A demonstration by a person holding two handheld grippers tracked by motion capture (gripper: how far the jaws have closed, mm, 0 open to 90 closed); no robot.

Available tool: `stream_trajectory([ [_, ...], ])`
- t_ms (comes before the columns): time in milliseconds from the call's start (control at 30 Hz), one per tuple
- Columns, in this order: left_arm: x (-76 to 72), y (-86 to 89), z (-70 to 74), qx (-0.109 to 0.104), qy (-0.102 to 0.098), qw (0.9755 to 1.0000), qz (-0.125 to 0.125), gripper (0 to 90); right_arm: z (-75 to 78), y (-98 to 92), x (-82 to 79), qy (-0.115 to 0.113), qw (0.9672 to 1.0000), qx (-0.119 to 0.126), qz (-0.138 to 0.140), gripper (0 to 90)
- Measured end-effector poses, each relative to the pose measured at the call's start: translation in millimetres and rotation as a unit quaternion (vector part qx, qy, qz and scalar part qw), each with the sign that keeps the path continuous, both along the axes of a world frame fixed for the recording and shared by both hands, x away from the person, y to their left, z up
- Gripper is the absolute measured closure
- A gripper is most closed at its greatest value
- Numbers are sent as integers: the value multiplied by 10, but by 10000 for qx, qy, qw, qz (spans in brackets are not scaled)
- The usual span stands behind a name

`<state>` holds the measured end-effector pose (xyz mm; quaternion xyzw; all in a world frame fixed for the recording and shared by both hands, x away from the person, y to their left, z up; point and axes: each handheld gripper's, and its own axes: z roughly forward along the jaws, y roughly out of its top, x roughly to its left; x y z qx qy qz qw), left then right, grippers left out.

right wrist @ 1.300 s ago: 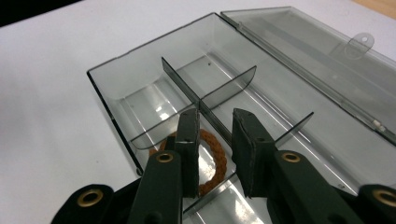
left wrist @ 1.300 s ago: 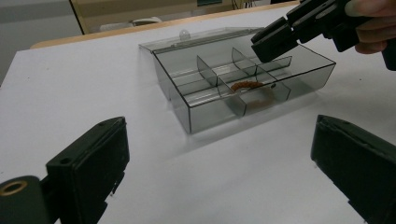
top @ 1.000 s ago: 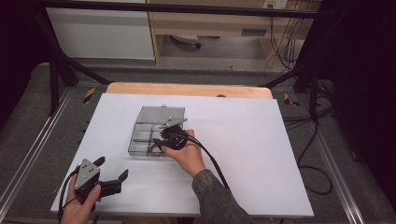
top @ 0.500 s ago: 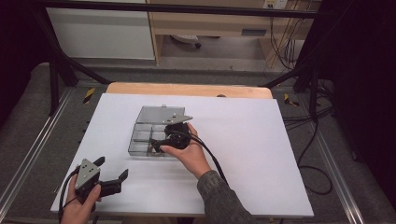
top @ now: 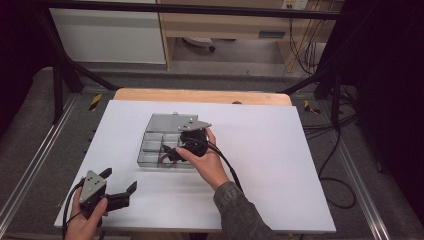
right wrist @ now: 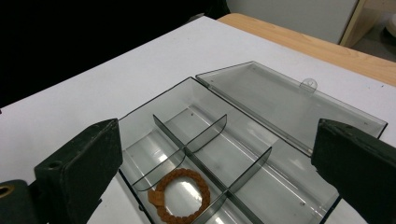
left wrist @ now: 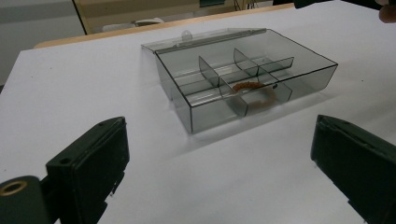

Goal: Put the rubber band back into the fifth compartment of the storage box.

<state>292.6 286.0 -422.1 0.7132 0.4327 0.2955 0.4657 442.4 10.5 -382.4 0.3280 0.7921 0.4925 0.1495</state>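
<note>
A clear grey compartment box lies on the white table with its lid folded back flat. A brown bead bracelet rests in one near compartment, also visible through the box's wall as the bracelet in the left gripper view. My right gripper hovers over the box's right side, open, jaws wide apart with nothing between them. My left gripper is held near the table's front left corner, apart from the box, open and empty.
The white table top has free room to the right and in front of the box. A wooden edge runs along the back. Metal rails, cables and dark floor surround the table.
My right gripper has drifted slightly up and to the right above the box. The left gripper has stayed where it was.
</note>
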Motion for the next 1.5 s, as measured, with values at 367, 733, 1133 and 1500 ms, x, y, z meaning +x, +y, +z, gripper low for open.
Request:
stream_trajectory([
  [367, -4, -2, 6, -14, -34, 10000, -28, 43, 91, -89, 17, -182, 9998, 113, -26, 39],
  [733, -9, -1, 4, -24, -35, 10000, -9, 44, 256, -383, 43, -359, 9989, 260, -178, 45],
  [1133, -14, 1, 7, -55, -45, 10000, 23, 44, 348, -781, -12, -436, 9978, 254, -425, 42],
  [1500, -17, 11, 7, -55, -50, 10000, 61, 44, 392, -1250, -29, -441, 9958, 353, -724, 45],
])
